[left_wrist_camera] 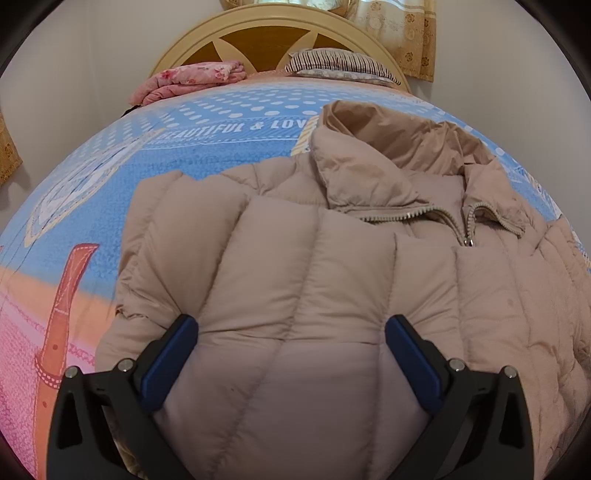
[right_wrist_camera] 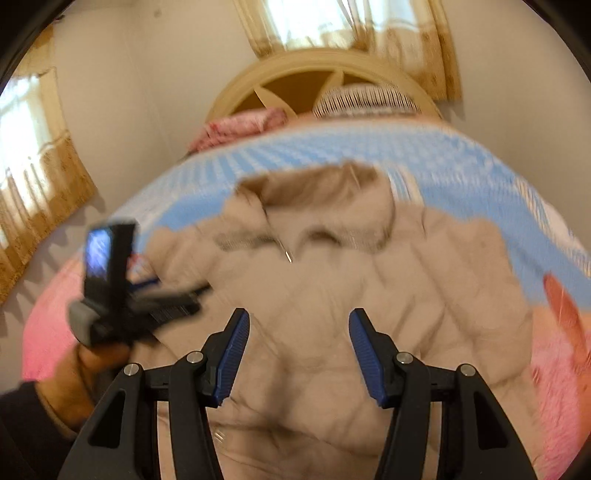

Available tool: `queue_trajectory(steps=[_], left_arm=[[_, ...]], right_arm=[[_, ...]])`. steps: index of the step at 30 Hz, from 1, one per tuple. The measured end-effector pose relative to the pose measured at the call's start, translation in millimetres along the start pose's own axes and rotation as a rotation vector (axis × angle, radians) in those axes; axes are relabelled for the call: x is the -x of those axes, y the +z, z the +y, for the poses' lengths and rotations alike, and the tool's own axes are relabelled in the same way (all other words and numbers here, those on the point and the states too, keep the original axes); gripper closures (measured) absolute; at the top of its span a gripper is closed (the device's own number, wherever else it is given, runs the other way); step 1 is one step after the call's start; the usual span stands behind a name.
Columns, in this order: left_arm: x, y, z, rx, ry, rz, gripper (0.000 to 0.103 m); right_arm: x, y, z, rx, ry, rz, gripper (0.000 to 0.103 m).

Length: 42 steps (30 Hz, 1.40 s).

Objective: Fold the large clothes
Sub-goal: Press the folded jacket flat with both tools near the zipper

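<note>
Jaws of both grippers apart, over beige puffer jacket (left_wrist_camera: 295, 266), bed (left_wrist_camera: 92, 221)

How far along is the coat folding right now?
Early. Done: the coat lies on the bed, one side seemingly folded over the front. In hand: nothing; the left gripper and right gripper hover open. Left: remaining folds.

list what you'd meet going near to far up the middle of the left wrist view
left tool, open → beige puffer jacket → its hood → blue patterned bedspread → striped pillow → wooden headboard
</note>
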<state>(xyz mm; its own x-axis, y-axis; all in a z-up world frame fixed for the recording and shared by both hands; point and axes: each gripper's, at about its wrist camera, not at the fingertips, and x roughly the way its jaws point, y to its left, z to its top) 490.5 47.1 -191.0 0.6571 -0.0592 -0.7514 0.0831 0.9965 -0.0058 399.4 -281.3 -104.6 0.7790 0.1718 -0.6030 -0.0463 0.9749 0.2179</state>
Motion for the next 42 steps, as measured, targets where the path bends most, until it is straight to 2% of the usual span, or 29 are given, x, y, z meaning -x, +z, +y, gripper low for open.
queue_trajectory(steps=[4, 6, 9, 20, 36, 40, 42], left_arm=[[0, 0, 0, 0.0, 0.0, 0.0, 0.0], [-1, 0, 0, 0.0, 0.0, 0.0, 0.0], [0, 0, 0, 0.0, -0.001, 0.0, 0.0], [0, 0, 0, -0.003, 0.002, 0.0, 0.0], [-2, 3, -2, -0.021, 0.016, 0.023, 0.0], [13, 10, 0, -0.028, 0.036, 0.026, 0.0], [29, 15, 4, -0.022, 0.053, -0.015, 0.0]], right_arm=[[-31, 7, 6, 0.026, 0.004, 0.072, 0.046], [-52, 1, 1, 0.01, 0.005, 0.14, 0.046], [-74, -13, -13, -0.012, -0.012, 0.188, 0.046], [-88, -34, -20, 0.0, 0.001, 0.181, 0.046], [-90, -36, -18, 0.01, -0.013, 0.178, 0.046], [-87, -38, -21, 0.0, -0.002, 0.167, 0.046], [-85, -39, -24, -0.012, 0.011, 0.16, 0.046]])
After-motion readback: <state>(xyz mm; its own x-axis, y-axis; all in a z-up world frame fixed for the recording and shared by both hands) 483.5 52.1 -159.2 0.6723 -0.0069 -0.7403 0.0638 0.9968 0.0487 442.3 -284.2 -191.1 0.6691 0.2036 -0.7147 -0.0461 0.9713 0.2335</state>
